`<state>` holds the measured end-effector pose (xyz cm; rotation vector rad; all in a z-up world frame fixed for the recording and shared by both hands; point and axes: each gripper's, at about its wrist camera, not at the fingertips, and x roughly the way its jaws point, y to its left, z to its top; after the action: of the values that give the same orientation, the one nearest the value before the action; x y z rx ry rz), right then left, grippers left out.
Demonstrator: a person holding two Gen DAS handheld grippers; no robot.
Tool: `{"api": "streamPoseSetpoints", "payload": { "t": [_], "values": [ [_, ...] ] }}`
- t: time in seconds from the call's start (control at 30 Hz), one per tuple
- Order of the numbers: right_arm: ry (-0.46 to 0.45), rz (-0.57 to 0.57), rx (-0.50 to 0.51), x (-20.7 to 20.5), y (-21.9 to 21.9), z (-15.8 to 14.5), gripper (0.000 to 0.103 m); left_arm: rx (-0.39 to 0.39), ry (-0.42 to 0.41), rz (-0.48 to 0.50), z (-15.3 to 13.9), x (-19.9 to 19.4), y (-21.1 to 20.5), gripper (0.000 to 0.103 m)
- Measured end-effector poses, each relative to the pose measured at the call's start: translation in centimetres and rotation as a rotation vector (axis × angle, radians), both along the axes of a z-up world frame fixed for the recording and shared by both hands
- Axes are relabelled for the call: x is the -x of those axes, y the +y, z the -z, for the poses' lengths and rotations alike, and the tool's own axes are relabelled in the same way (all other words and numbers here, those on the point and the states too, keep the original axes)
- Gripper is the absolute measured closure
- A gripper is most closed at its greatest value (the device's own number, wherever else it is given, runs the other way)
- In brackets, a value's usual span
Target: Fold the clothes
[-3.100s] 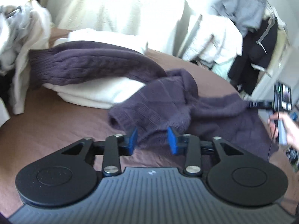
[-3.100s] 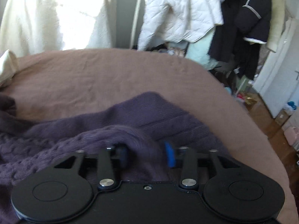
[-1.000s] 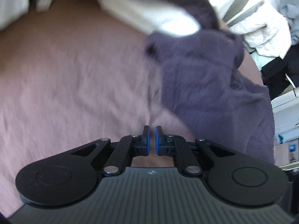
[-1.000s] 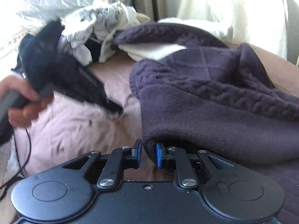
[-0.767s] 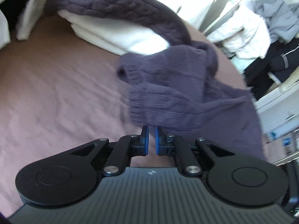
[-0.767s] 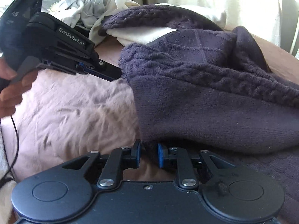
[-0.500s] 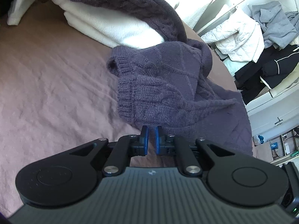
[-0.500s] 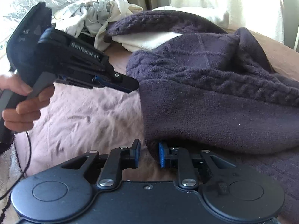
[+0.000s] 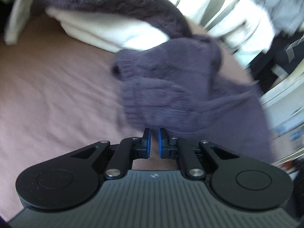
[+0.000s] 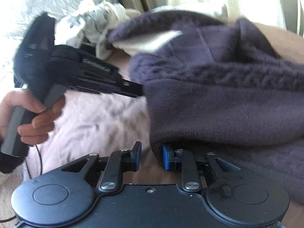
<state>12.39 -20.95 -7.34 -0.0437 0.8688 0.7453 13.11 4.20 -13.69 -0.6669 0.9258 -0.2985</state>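
A dark purple knit sweater point(image 9: 171, 87) lies bunched on the brown bedsheet point(image 9: 57, 98); it fills the right of the right wrist view point(image 10: 228, 104). My left gripper point(image 9: 153, 142) has its blue pads nearly together, with nothing between them, right at the sweater's near edge. It also shows in the right wrist view point(image 10: 133, 91), held by a hand, its tips touching the sweater's folded edge. My right gripper point(image 10: 151, 156) is open, its jaws apart at the sweater's lower corner, holding nothing.
A folded white garment point(image 9: 106, 32) lies behind the sweater, with another purple knit point(image 9: 114, 1) draped over it. Crumpled grey-white clothes point(image 10: 91, 22) lie at the back left. Hanging coats point(image 9: 281, 43) and a closet stand at the right.
My right gripper has opened and let go of the sweater's corner. My left gripper has moved closer to the sweater's folded edge. Both views are blurred by motion.
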Motion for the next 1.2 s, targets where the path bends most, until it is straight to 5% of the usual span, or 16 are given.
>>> {"api": "streamPoseSetpoints", "payload": {
  "t": [0.07, 0.3, 0.53, 0.67, 0.77, 0.8, 0.83, 0.87, 1.03, 1.13, 1.17, 1.2],
  "values": [
    [-0.029, -0.014, 0.015, 0.1, 0.3, -0.6, 0.074, 0.121, 0.016, -0.019, 0.4, 0.0, 1.2, 0.096],
    [-0.016, -0.027, 0.029, 0.4, 0.0, 0.3, 0.074, 0.098, 0.022, -0.045, 0.9, 0.0, 1.5, 0.096],
    [0.001, -0.031, -0.048, 0.1, -1.2, -0.1, 0.072, 0.131, -0.031, -0.045, 2.2, -0.8, 0.9, 0.071],
    [0.009, -0.042, -0.047, 0.2, -1.4, 0.7, 0.072, 0.413, -0.003, -0.048, 5.5, -1.9, 0.9, 0.039],
    [0.013, -0.051, -0.059, 0.3, -1.6, 0.8, 0.072, 0.405, 0.038, -0.06, 6.6, -2.8, 0.3, 0.039],
    [0.013, -0.054, -0.061, 0.3, -1.6, 0.8, 0.072, 0.367, 0.05, -0.058, 6.4, -3.1, 0.0, 0.05],
    [0.011, -0.061, -0.06, 0.3, -1.6, 0.8, 0.072, 0.328, 0.062, -0.056, 6.3, -3.3, -0.3, 0.08],
    [0.01, -0.067, -0.059, 0.3, -1.6, 0.8, 0.072, 0.292, 0.056, -0.052, 6.0, -3.5, -0.5, 0.086],
    [0.004, -0.074, -0.06, 0.1, -1.7, 0.6, 0.074, 0.101, -0.099, -0.038, 1.7, -2.6, -1.7, 0.09],
    [-0.003, -0.085, -0.083, 0.0, -2.1, -0.2, 0.077, 0.081, -0.146, -0.068, -1.1, -1.4, -0.9, 0.091],
    [0.004, -0.11, -0.097, 0.1, -2.3, -0.6, 0.082, 0.073, -0.132, -0.085, -1.7, -0.9, -0.4, 0.091],
    [0.036, -0.172, -0.116, 0.3, -2.5, -1.2, 0.101, 0.099, -0.082, -0.101, -1.9, -0.5, 0.5, 0.091]
  ]
}}
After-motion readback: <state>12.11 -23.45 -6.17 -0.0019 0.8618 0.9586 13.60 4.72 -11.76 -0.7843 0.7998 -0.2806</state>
